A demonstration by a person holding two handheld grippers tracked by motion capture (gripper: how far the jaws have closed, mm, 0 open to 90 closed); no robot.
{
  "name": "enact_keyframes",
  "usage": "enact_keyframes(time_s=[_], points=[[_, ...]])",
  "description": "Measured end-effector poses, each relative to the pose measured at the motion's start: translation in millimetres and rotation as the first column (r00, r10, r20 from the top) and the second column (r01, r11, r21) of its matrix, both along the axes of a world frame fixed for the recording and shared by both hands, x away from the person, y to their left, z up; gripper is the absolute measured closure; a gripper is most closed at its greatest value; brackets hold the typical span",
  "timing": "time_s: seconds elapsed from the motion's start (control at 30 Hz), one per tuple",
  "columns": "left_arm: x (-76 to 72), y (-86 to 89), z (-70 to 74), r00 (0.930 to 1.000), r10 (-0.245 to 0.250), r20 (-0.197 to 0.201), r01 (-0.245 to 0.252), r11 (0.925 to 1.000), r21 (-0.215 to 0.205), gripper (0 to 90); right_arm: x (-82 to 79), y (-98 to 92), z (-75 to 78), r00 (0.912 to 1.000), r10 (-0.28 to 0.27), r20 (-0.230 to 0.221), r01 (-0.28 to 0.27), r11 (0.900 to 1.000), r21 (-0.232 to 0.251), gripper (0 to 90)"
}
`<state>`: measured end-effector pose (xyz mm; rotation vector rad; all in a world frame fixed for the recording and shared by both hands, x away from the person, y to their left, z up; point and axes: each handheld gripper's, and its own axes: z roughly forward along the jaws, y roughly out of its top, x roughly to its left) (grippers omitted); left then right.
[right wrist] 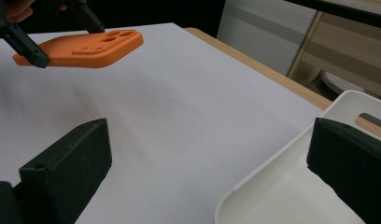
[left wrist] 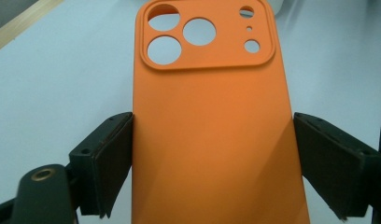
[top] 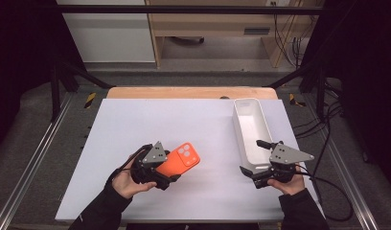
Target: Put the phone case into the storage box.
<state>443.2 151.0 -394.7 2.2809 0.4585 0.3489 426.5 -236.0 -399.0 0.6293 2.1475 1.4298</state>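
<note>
The left gripper (top: 170, 173) holds an orange phone case (top: 180, 160) above the desk (top: 193, 120) (not yet binned); the right gripper (top: 258, 160), fingers wide and empty, waits beside the white bin (top: 251, 126).

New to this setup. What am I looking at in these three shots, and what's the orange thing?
No robot arm here: a person holds a hand-held two-jaw gripper in each hand at a table with a white top. The high view looks down from above the person's side. The other two pictures come from cameras riding on each gripper, looking along its black jaws.

The left gripper holds an orange phone case by its long edges, lifted off the surface; its camera cut-outs point away from the hand. The right gripper is open with nothing between its jaws, next to the near end of a long white tray.
</note>
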Motion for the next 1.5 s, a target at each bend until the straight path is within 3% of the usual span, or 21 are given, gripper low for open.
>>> enact_keyframes(time_s=[0.73,1.07,1.5], points=[[5.5,-22.2,0.6,0.9960,-0.088,0.010,0.088,0.9960,0.012,14.9,-4.2,33.3,2.8,0.9951,0.098,0.015,-0.096,0.992,-0.081,0.6],[7.6,-29.9,-1.4,0.9907,-0.136,0.013,0.135,0.9905,0.027,14.9,-6.7,51.2,2.0,0.9872,0.159,0.007,-0.157,0.979,-0.132,0.7],[2.8,-42.6,2.6,0.9795,-0.199,0.030,0.198,0.9797,0.028,14.9,-9.1,65.8,1.6,0.9719,0.235,-0.007,-0.233,0.959,-0.163,0.9]])
